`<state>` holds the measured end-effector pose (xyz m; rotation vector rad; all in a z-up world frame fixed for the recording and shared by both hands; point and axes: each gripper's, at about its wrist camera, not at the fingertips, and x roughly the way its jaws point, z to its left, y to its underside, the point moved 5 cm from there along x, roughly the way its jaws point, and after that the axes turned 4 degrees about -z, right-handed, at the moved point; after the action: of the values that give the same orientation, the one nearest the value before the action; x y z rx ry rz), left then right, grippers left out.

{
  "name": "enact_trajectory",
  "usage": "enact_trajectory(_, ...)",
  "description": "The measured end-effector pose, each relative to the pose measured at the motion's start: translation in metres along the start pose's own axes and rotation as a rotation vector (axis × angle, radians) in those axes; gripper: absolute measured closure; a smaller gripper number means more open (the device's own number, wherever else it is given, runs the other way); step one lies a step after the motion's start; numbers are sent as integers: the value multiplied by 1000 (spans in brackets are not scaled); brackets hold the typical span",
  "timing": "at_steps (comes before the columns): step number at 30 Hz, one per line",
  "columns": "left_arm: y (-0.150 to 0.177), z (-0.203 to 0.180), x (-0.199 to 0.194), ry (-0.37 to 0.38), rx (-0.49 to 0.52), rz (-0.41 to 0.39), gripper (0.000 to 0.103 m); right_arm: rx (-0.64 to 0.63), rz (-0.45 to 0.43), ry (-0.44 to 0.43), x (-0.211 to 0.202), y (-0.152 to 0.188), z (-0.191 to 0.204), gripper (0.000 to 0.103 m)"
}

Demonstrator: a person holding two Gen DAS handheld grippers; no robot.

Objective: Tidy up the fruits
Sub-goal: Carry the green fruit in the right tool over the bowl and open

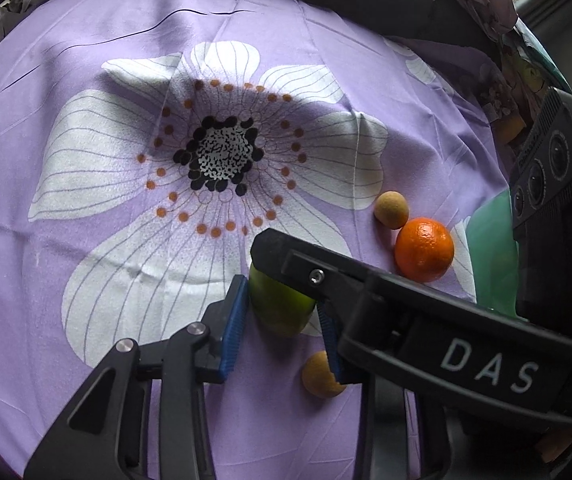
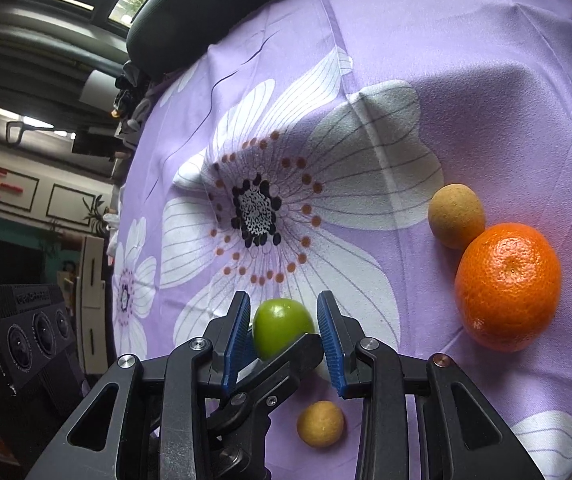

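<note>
Purple floral cloth [image 1: 134, 60] (creased), green bag [image 1: 490, 256].

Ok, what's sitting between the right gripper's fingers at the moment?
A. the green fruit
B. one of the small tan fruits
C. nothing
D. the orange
A: the green fruit sits between the blue fingers of the right gripper, while the orange, the far tan fruit and the near tan fruit lie apart on the purple floral cloth.
</note>
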<state>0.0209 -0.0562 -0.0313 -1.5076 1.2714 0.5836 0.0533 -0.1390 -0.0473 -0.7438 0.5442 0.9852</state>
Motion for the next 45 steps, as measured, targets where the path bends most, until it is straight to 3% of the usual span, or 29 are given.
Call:
enact_trajectory(14, -4, -11, -5, -17, 57, -68, 71, -54, -61, 14, -10, -1, 3, 66)
enact_trajectory(33, 4, -109, -70, 131, 307, -345, 71, -111, -457, 80, -137, 8, 8, 66)
enact_trajectory(45, 23, -170, -91, 276, 435, -429, 71, -96, -661, 158, -208, 24, -7, 66)
